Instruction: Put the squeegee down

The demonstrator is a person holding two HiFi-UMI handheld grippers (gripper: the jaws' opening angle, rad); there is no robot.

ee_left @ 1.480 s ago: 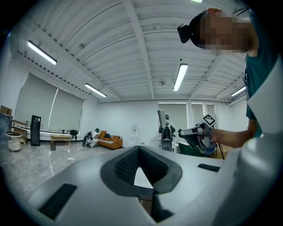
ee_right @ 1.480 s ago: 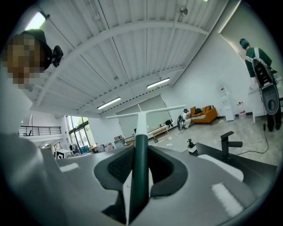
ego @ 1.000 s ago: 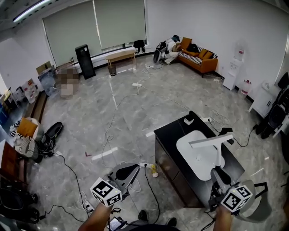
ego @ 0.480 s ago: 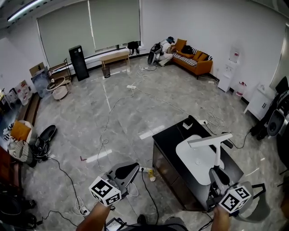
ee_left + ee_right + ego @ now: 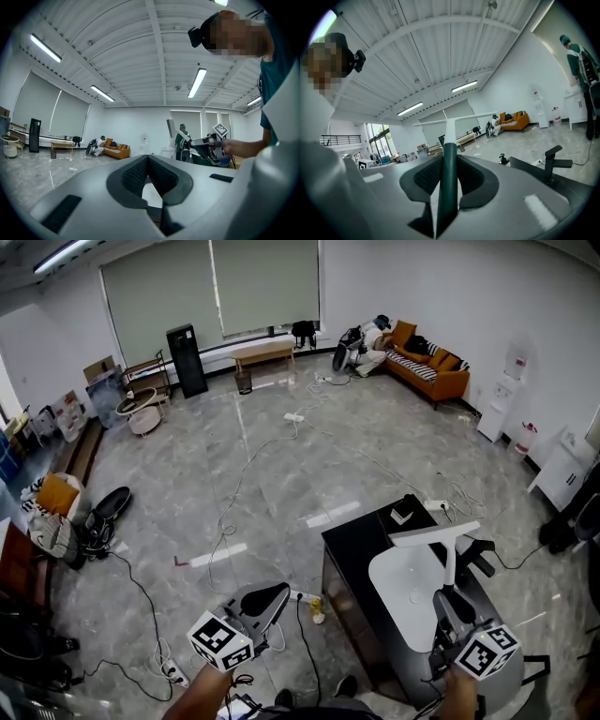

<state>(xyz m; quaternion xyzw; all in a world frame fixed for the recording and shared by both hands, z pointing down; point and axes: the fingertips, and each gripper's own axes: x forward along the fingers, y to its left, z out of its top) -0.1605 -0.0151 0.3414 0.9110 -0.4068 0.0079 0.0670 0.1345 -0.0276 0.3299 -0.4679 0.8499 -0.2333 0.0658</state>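
Head view first. The right tool (image 5: 449, 599) is clamped on the squeegee (image 5: 436, 533) by its handle, with the white blade out front. It hangs over the white sink (image 5: 398, 568) set into the black tabletop (image 5: 352, 535). My guess is it's carried blade-first so it can just be laid flat there.

The left tool (image 5: 267, 596) is over the floor, well apart from all that, and looks like it has no job in this step. The black faucet (image 5: 480, 554) sits just beside the blade's right end, and that's the one thing I'd watch. The cables (image 5: 234, 493) and a small bottle (image 5: 320, 601) are down on the floor, so not in the way.

Left gripper view: the left tool (image 5: 147, 159) has its jaw tips together with nothing between them. Off to the right you can see the right tool (image 5: 211, 143) with the squeegee (image 5: 170, 130) sticking out past it.

Right gripper view: the right tool (image 5: 449, 161) has its pads pinched on the dark green handle of the squeegee (image 5: 449, 140), with the blade lying crosswise beyond. The faucet (image 5: 552, 159) is near on the right. The orange sofa (image 5: 515, 121) is way back, no issue.
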